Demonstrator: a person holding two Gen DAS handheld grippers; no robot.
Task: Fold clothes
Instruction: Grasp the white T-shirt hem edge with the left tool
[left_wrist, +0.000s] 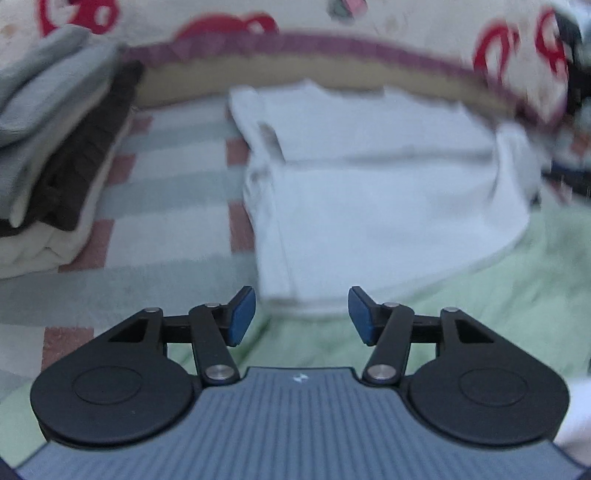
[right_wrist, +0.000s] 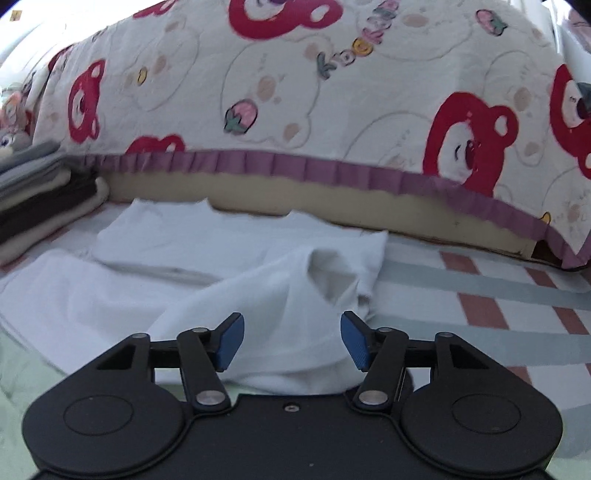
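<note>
Right now both grippers hang with jaws spread wide and nothing between the pads. The shirt (left_wrist: 376, 192), white and partly folded, lies on a striped mat (left_wrist: 177, 177) straight ahead of the left gripper (left_wrist: 301, 314), its near edge just beyond the blue fingertips (left_wrist: 242, 314) and a little toward the right jaw. From this side the shirt's long axis runs away from the jaws toward the bed (right_wrist: 295, 92), with a folded-in strip along its left side.

Seen from the right gripper (right_wrist: 291, 339), the same shirt (right_wrist: 229, 295) sits closer: a loose, rumpled hump of cloth rises directly in front of the jaws and appears to pass between and below the fingertips (right_wrist: 231, 341), though I cannot tell whether it touches them. The cloth spreads mostly to the left of these jaws; to the right there is only bare mat.

So the right gripper looks the nearer one (the left view is blurred, which makes its gap harder to judge). The next move likely turns on that raised hump: the right jaws would need only a short advance to take it, while the left would reach forward to the near hem.

A stack (left_wrist: 62, 147) of folded clothes stands well off to the left of both grippers, against the bed
</note>
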